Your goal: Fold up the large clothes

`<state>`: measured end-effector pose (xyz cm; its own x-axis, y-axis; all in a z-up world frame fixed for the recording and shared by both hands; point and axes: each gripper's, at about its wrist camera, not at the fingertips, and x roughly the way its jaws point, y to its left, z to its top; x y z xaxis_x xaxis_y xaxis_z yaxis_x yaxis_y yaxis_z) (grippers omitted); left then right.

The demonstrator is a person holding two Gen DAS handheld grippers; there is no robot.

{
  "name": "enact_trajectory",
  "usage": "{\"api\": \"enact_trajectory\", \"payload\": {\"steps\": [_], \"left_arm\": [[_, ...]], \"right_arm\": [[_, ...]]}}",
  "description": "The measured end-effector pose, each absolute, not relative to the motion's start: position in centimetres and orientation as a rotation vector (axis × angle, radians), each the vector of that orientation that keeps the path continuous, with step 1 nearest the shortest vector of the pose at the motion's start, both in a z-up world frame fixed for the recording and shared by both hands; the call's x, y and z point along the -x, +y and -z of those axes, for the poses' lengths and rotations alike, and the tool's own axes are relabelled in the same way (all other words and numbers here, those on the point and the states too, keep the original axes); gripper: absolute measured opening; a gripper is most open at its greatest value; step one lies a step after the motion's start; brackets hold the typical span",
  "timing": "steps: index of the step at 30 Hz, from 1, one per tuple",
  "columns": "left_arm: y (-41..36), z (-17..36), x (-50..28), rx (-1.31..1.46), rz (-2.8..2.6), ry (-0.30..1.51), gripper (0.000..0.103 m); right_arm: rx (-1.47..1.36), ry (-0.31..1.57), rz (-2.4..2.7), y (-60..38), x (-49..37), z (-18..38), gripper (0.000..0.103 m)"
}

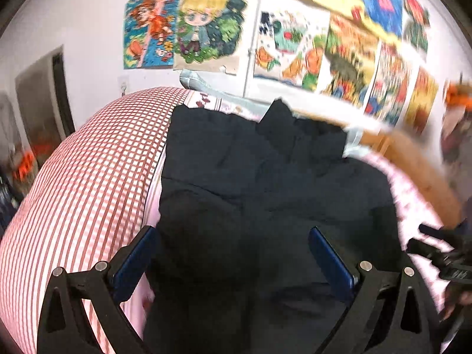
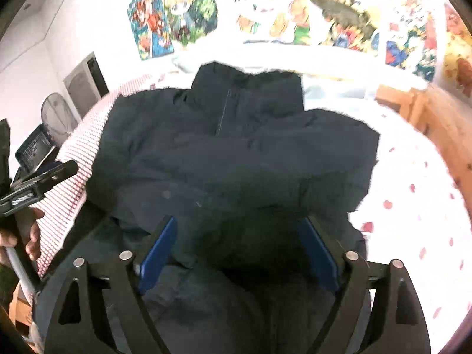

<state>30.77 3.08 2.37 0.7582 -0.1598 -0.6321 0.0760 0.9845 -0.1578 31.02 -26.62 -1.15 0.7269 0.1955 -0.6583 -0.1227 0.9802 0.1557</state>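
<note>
On bed [image 2: 413, 206], dark jacket [image 2: 236, 153], both jaws wide.

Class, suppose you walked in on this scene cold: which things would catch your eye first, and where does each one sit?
First comes the big dark jacket, spread over the middle of the bed with its collar toward the wall. Next, the bright cartoon posters covering the wall behind the bed, and the red-checked bedding bulging to the jacket's left. Both the left gripper and right gripper hang open above the jacket's near edge.
</note>
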Motion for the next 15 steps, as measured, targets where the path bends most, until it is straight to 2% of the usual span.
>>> {"api": "enact_trajectory", "payload": {"steps": [4,15], "left_arm": [[2.7,-4.5,-28.4,0.163,0.119,0.732,0.103],[1.1,-9.8,-20.4,0.090,0.013,0.751,0.103]], "right_arm": [[-0.118,0.695,-0.200,-28.0,-27.9,-0.9,0.093],[-0.107,0.665,-0.202,-28.9,-24.0,-3.5,0.095]]}}
